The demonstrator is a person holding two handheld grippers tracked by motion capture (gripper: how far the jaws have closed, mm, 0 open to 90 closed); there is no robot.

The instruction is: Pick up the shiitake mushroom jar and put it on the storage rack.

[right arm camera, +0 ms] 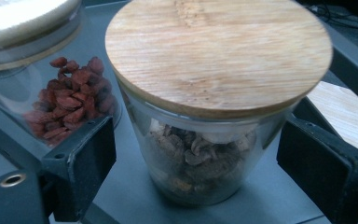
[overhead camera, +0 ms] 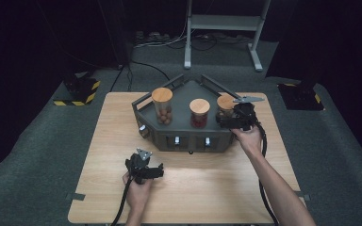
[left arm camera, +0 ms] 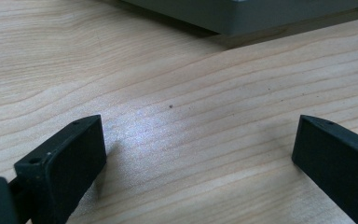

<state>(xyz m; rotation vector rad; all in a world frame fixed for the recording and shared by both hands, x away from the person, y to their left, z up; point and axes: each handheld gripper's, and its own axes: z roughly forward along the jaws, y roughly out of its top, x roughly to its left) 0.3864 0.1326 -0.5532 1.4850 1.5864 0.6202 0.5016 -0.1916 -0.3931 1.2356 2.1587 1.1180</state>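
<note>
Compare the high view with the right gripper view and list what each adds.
High view alone: the tall glass jar of brown balls, the left tool resting on the light wooden table.

Right gripper view alone: dried brown pieces inside the wooden-lidded glass jar between the open right tool.

Both: that jar, the red-berry jar, the grey tray.

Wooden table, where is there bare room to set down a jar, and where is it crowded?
The light wooden table is bare between the dark grey metal tray and the near edge, beside the open left gripper, and along its left side. It is crowded on the tray, where three wood-lidded glass jars stand and the open right gripper flanks the rightmost jar.
</note>
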